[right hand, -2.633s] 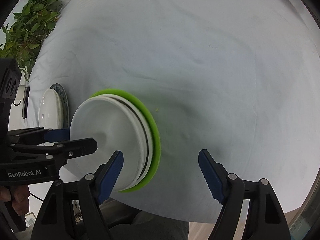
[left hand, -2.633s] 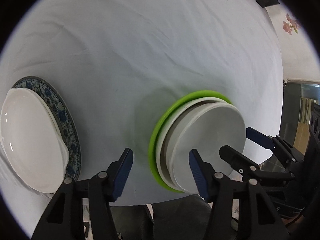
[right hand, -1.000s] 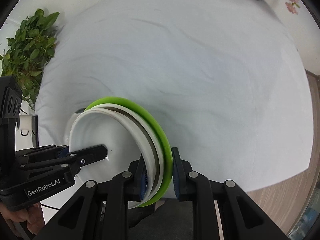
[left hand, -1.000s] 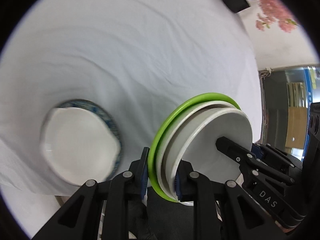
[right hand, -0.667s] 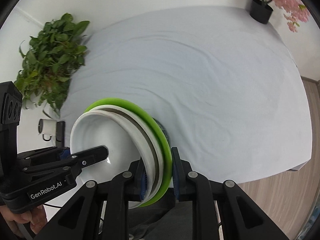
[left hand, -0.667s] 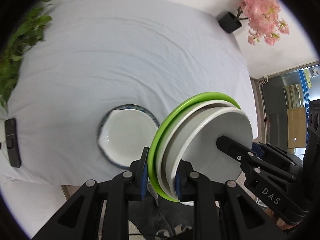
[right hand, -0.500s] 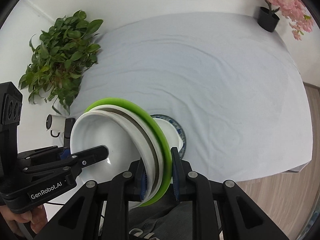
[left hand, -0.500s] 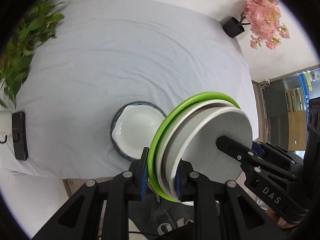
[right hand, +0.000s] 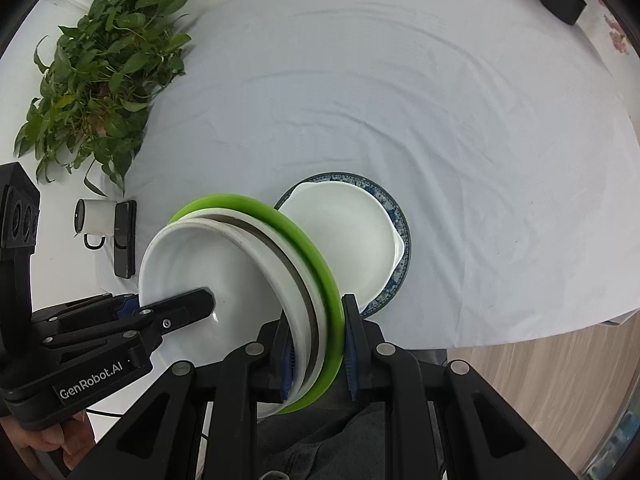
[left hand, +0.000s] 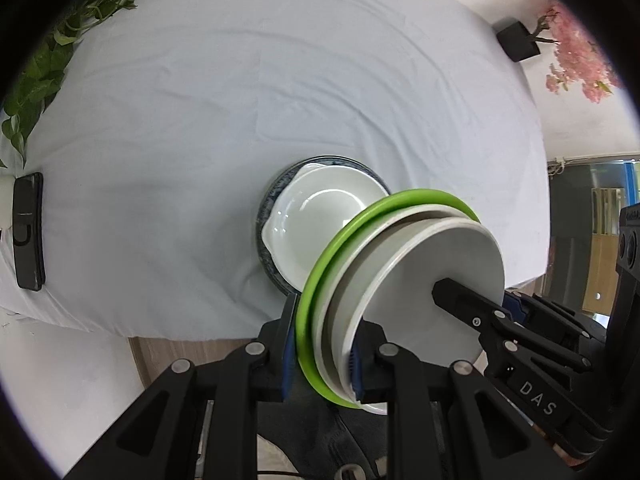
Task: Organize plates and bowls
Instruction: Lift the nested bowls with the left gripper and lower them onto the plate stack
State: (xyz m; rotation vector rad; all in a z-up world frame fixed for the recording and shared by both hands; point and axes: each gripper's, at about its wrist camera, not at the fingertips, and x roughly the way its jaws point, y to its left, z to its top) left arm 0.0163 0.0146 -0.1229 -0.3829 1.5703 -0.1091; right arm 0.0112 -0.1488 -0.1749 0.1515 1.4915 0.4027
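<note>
The stack of dishes (left hand: pixel 400 280), a green plate under white bowls, hangs in the air above and just in front of the blue-rimmed plate (right hand: pixel 400 220), which lies on the white tablecloth (left hand: pixel 280 100) with a white dish (left hand: pixel 320 220) on it. The left gripper (left hand: pixel 322 354) is clamped on one side of the stack's rim, the right gripper (right hand: pixel 318 354) on the opposite side. The step in hand looks like setting this stack onto the blue-rimmed plate's pile. To do it well, both grips should hold evenly so the stack stays level, be centred over the white dish, then lowered straight and slowly; letting go should wait until the green plate rests fully. The phone (left hand: pixel 28 232), mug (right hand: pixel 92 216) and leafy plant (right hand: pixel 104 64) stand well away from the blue-rimmed plate.
</note>
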